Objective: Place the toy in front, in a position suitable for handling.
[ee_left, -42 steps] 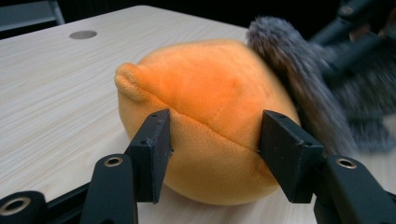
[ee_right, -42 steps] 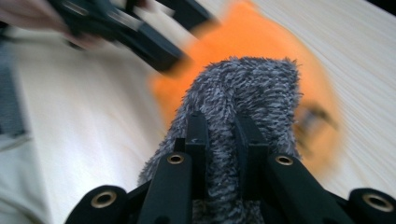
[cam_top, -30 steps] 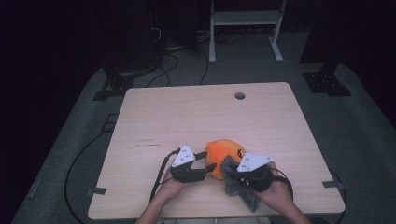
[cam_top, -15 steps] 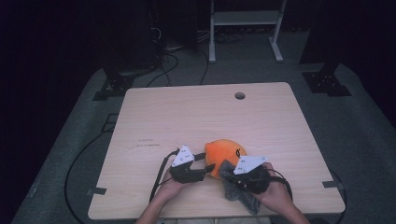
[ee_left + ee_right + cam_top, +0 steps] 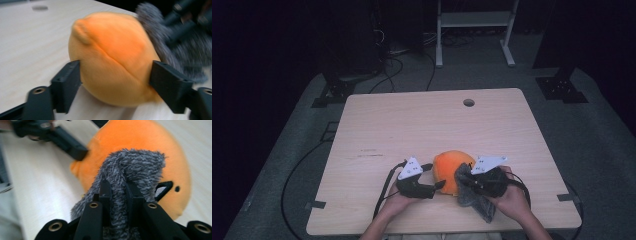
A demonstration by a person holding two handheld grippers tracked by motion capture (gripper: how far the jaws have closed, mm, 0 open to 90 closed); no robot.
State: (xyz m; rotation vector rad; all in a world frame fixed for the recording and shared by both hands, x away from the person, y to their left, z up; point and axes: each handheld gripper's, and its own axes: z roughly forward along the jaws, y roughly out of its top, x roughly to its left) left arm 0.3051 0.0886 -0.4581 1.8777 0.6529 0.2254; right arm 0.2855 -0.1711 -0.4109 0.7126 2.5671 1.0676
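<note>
An orange plush toy (image 5: 449, 167) lies near the table's front edge. My left gripper (image 5: 437, 176) reaches it from the left. Its jaws have just been opening and now stand on either side of the orange plush toy (image 5: 112, 57), at its flanks without squeezing it. My right gripper (image 5: 463, 182) comes from the right, shut on a grey fuzzy cloth (image 5: 472, 200). In the right gripper view the grey fuzzy cloth (image 5: 135, 167) is pinched between the jaws of the right gripper (image 5: 118, 187) and drapes against the orange plush toy (image 5: 140, 142). The left gripper (image 5: 117, 72) view is blurred.
The wooden table (image 5: 412, 125) has a small round hole (image 5: 468, 102) near its far edge. Behind it stand a white frame (image 5: 474, 20) and black stands (image 5: 557, 82), with cables on the grey floor (image 5: 297, 175).
The left gripper's jaws have spread apart around the plush. The right gripper has shifted slightly beside the plush, the grey cloth still in it.
</note>
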